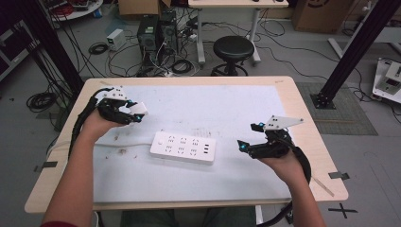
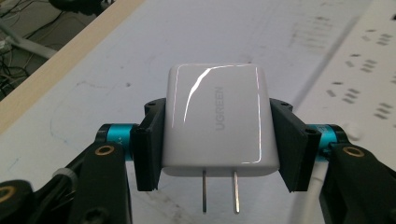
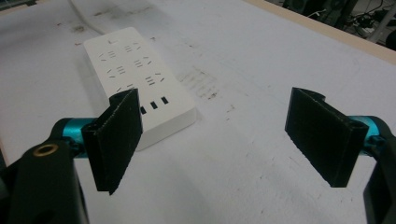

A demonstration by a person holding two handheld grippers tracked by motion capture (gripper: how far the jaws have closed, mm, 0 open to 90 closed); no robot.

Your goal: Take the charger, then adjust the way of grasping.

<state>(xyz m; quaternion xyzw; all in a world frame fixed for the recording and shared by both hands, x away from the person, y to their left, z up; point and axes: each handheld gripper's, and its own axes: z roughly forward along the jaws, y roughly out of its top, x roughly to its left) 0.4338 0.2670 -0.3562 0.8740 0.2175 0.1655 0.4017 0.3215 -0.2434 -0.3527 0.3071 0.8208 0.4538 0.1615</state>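
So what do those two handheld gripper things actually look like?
Both the left gripper and the right gripper are black with teal fittings, brass-coloured screws and flat black jaw pads. Each carries a grey three-cornered plate and trails a thick black cable. A dark red sleeve shows.

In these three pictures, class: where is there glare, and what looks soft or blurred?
Left gripper view: a curved white glare streak crosses the glossy charger. Right gripper view: the near claw pads look soft, the power strip sharper. High view: even light, faint shadows.
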